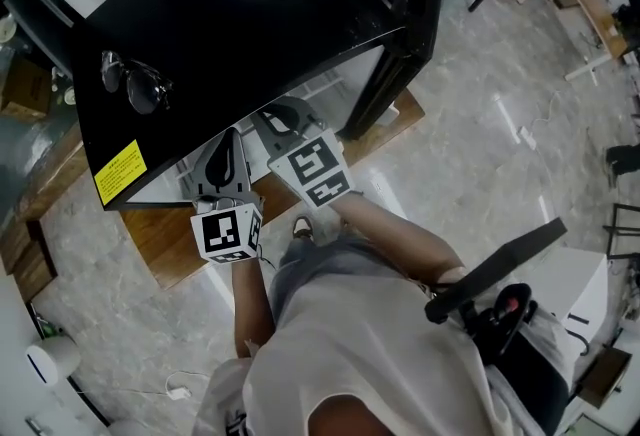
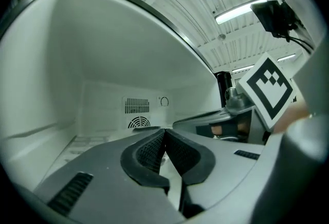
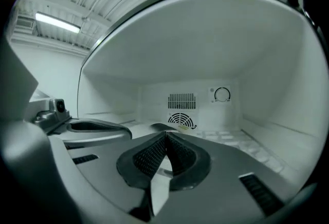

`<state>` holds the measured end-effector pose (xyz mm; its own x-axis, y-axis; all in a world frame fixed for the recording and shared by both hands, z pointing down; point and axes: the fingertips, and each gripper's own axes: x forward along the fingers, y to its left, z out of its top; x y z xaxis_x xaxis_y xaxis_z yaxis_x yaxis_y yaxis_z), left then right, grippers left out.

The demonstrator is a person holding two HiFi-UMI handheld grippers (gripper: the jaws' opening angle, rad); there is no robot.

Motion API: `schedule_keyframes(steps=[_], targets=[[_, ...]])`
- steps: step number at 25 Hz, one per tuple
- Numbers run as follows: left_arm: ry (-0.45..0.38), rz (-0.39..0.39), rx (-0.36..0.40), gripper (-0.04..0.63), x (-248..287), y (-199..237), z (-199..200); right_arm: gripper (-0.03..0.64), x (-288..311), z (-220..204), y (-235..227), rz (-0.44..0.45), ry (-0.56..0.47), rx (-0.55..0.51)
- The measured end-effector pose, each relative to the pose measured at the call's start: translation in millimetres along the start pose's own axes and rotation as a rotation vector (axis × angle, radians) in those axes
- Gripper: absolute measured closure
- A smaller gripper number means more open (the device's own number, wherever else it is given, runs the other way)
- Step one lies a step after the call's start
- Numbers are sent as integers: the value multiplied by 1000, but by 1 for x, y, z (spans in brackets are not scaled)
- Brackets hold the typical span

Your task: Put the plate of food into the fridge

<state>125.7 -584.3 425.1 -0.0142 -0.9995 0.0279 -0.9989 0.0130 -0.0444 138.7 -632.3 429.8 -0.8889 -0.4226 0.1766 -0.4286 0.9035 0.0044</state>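
The black fridge point(image 1: 240, 24) stands open, and both grippers reach into its white compartment point(image 3: 205, 63). In the right gripper view a dark, low plate point(image 3: 160, 126) with a yellowish bit of food lies on the compartment floor, just beyond the tips and below the round vent. My right gripper point(image 3: 165, 136) is shut with nothing between its pads. My left gripper point(image 2: 164, 131) is also shut and empty, with a dark edge of the plate point(image 2: 140, 128) showing past it. In the head view the left gripper point(image 1: 232, 146) and right gripper point(image 1: 276, 116) sit side by side at the opening.
Sunglasses point(image 1: 135, 81) lie on the fridge top near a yellow sticker point(image 1: 120, 171). The open door point(image 1: 408, 24) stands to the right. The fridge rests on a wooden board point(image 1: 190, 244) over a marble floor. A dial point(image 3: 222, 94) and vents mark the back wall.
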Motion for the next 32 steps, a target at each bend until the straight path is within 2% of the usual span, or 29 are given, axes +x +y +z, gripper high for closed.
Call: schedule_keyframes(steps=[5, 8, 12, 15, 20, 25, 29, 32], targets=[[-12, -27, 3, 575, 3, -9, 7, 597, -18, 10, -7, -28, -26, 6], [-20, -4, 5, 575, -7, -6, 8, 597, -39, 4, 3, -32, -14, -23], [-16, 39, -18, 575, -15, -11, -1, 598, -57, -4, 8, -25, -20, -7], [-2, 53, -34, 575, -18, -26, -9, 598, -70, -12, 4, -29, -16, 1], [31, 33, -54, 575, -18, -59, -18, 600, -93, -21, -2, -22, -8, 5], [53, 51, -29, 575, -16, -74, -20, 600, -106, -28, -3, 0, -5, -63], [71, 75, -26, 575, -8, -105, -21, 600, -131, -34, -19, 33, -3, -1], [82, 57, -34, 575, -1, -125, -25, 600, -140, -45, -25, 70, 0, 14]])
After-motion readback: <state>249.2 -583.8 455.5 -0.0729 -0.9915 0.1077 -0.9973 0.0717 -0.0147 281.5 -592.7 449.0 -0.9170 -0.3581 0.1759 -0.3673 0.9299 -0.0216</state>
